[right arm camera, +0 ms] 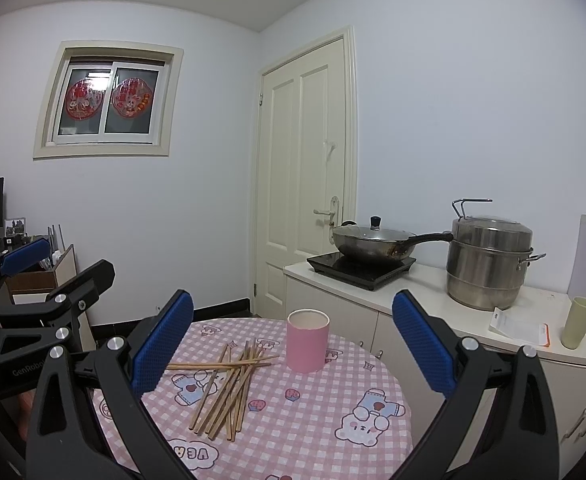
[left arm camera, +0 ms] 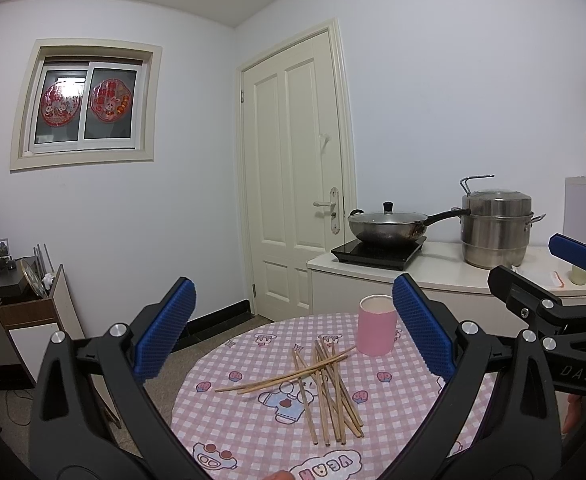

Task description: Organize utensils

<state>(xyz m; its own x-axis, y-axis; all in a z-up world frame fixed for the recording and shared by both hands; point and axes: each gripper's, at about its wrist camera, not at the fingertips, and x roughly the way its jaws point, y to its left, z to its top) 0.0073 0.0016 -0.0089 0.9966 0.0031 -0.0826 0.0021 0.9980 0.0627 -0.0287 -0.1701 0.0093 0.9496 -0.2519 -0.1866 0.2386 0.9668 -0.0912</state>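
1. While both grippers hang above the near edge of the round table (left arm camera: 393, 432), the left gripper (left arm camera: 293, 332) has its blue pads spread wide with nothing between them.
2. Seen from the right wrist camera, that left gripper (right arm camera: 59, 262) sits at the left edge of the view, just beside the table's left side, fingers apart.
3. Wooden chopsticks (left arm camera: 325, 384) lie in a loose pile on the pink checked tablecloth, most running lengthwise toward the camera and a few crossing them sideways.
4. From the right wrist view the same chopsticks (right arm camera: 229, 388) rest left of the table's centre, fanned and overlapping.
5. A pink cup (left arm camera: 377, 326) stands upright just beyond and to the right of the pile; its mouth faces up and its inside cannot be seen.
6. In the right wrist view the pink cup (right arm camera: 307, 341) stands near the tips of the crossing chopsticks, but whether it touches them I cannot tell.
7. The right gripper (right arm camera: 293, 336) is also spread wide, holding nothing, above the table's near side.
8. Farther right, a counter (right arm camera: 425, 300) carries a lidded wok (right arm camera: 373, 242) on a black cooktop and a steel steamer pot (right arm camera: 489, 262).
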